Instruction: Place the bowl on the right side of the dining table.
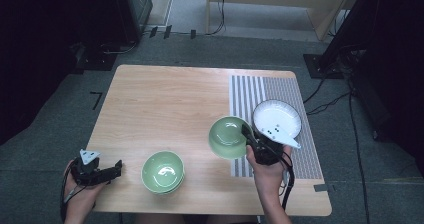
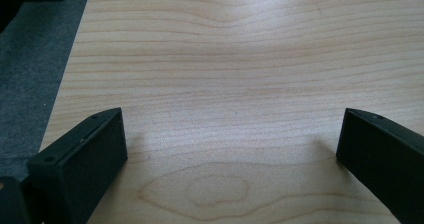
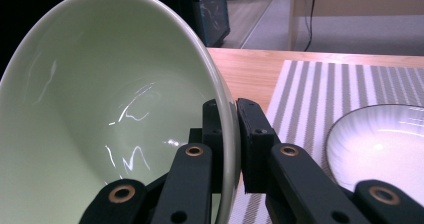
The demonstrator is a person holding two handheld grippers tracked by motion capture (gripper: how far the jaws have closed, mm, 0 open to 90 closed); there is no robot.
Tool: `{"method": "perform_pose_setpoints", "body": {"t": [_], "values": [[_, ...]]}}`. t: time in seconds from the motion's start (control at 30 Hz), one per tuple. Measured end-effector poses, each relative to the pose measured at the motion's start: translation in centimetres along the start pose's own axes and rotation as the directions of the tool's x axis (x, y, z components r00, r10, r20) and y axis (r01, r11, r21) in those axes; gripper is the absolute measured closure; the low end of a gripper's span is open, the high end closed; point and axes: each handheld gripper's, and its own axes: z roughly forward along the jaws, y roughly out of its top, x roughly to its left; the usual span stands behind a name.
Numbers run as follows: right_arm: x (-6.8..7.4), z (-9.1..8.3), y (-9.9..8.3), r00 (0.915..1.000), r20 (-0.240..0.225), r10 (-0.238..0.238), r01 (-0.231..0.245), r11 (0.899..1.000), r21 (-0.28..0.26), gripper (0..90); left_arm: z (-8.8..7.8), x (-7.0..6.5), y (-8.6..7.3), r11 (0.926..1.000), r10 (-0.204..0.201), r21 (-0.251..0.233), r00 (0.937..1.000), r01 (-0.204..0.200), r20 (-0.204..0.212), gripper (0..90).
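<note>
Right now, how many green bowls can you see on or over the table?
2, perhaps more. One green bowl is tilted, its rim clamped by the right gripper at the striped mat's left edge. The other sits near the table's front edge and looks stacked, perhaps hiding another beneath.

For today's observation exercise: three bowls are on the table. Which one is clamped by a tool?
The green bowl at the striped mat's edge: the right tool pinches its rim. The other green bowl and the white bowl sit ungripped.
</note>
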Motion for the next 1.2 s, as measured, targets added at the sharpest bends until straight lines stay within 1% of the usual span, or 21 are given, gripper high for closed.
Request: {"method": "perform_pose_setpoints", "body": {"t": [0.33, 0.67, 1.0, 1.2], "values": [[-2.6, -0.3, 0.3, 0.9977, 0.053, 0.042, -0.041, 0.999, -0.020, 84.5, 0.0, 0.0, 0.0, 1.0000, 0.001, 0.000, 1.0000, -0.001, 0.001, 0.0], [-4.8, -0.1, 0.0, 0.9926, 0.100, 0.069, -0.068, 0.998, -0.017, 84.5, 0.0, 0.0, 0.0, 1.0000, 0.001, 0.000, 1.0000, -0.001, 0.001, 0.0], [-7.1, 0.3, -0.1, 0.9821, 0.159, 0.101, -0.101, 0.995, -0.011, 84.5, 0.1, -0.1, 0.1, 1.0000, -0.002, 0.000, 1.0000, 0.002, -0.003, 0.0], [-8.3, 0.6, -0.3, 0.9749, 0.195, 0.108, -0.110, 0.994, 0.000, 84.5, 0.1, -0.1, 0.1, 1.0000, -0.003, 0.001, 1.0000, 0.003, -0.003, 0.0]]}}
